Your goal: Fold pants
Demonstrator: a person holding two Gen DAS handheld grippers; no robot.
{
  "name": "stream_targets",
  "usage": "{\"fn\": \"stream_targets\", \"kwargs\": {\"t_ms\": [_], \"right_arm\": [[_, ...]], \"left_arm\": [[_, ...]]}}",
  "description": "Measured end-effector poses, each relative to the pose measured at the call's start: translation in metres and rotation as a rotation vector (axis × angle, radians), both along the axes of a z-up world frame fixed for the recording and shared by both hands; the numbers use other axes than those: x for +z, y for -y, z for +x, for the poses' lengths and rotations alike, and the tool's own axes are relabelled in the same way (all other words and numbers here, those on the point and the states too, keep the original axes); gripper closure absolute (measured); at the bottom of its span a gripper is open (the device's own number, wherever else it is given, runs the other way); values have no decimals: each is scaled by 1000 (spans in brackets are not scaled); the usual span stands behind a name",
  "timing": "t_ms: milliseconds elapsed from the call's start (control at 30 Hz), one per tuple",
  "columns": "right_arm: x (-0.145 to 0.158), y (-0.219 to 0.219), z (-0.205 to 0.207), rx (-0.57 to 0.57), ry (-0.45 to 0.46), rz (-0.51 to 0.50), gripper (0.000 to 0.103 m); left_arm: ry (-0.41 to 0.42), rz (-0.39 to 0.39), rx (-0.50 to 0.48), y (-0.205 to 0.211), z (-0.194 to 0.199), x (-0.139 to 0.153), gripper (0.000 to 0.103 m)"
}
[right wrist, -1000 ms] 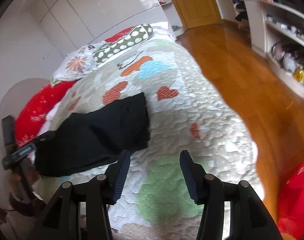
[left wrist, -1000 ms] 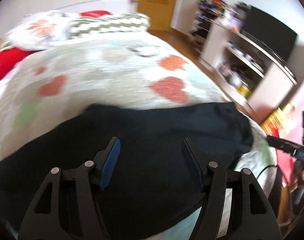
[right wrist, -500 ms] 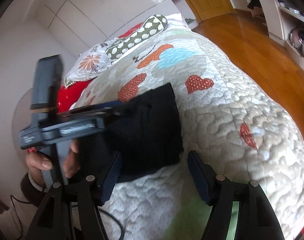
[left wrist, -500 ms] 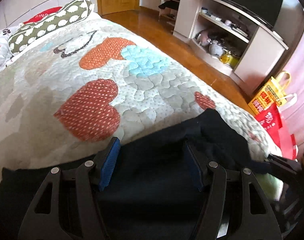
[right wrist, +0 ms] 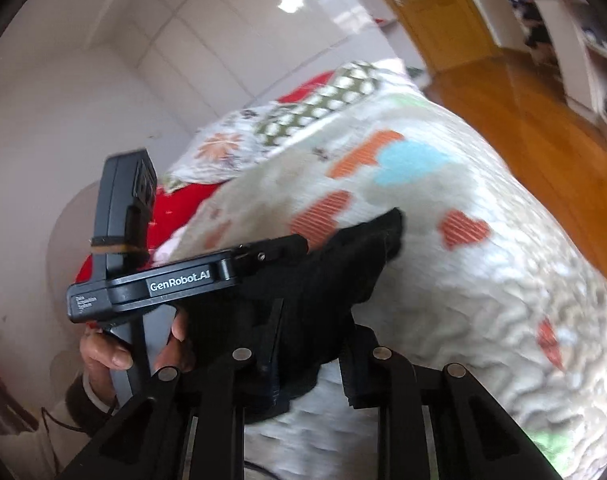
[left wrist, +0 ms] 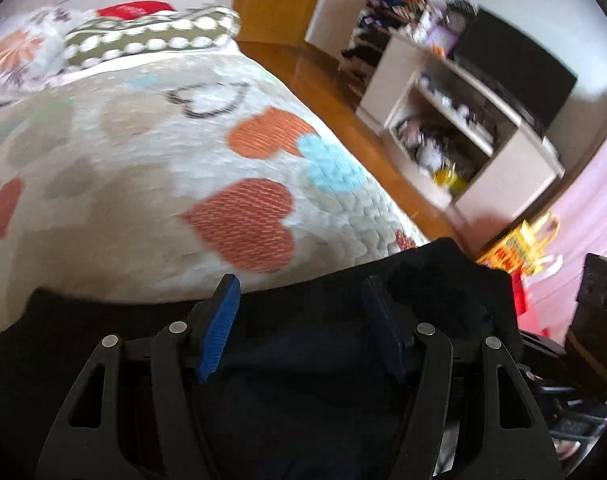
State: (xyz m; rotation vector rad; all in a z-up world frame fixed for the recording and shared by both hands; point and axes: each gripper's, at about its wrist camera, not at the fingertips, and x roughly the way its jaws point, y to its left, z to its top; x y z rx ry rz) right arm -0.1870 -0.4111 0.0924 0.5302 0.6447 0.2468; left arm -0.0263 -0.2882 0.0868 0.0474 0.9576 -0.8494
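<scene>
Now: black pants (left wrist: 311,392) bunched on quilt (left wrist: 143,184) at bed's near corner. Left gripper (left wrist: 299,320) gapes wide above cloth, holding nothing. Right gripper (right wrist: 311,354) parted at cloth edge, grip unclear. Next, likely: pinch corners, fold over.

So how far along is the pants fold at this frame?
Partway: the black pants already lie as a compact bundle on the heart quilt. In hand: both the left hand-held gripper and right hand-held gripper sit open at the fabric, gripping nothing. Left: grasping and a final fold, probably.
</scene>
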Motion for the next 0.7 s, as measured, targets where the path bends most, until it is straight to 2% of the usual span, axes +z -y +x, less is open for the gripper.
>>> {"fn": "stream_targets", "kwargs": {"t_ms": [100,200,233,267,300,367,467,500,567,700], "right_arm": [[15,-35,17,93,30,-36,80],[14,-76,39,214,16,-72,79],[3,-93,52,284,-34,-60,74],[-7,-103,61,326,-87,-45,61],[-22,-116,70,371,-176,-24,54],[-31,-126,73,401,-226,-12,52],[-17,-112,53,367,-140,3,52],[-11,-98,46,341,-111,40,52],[-6,-79,38,277,-80,34,52],[-19,-63,43,187,-128,-42,52]], "left_arm": [[-2,-40,63,-48,2,10,39],[-29,-82,131,-91,6,10,39],[-51,-105,163,-109,7,7,39],[-69,-116,184,-119,8,4,38],[-87,-121,197,-127,7,1,36],[-117,-118,213,-137,5,-7,35],[-127,-106,214,-140,-4,-16,35],[-137,-104,208,-139,-6,-20,35],[-157,-92,190,-130,-11,-27,35],[-138,-41,158,-101,-22,-37,35]]}}
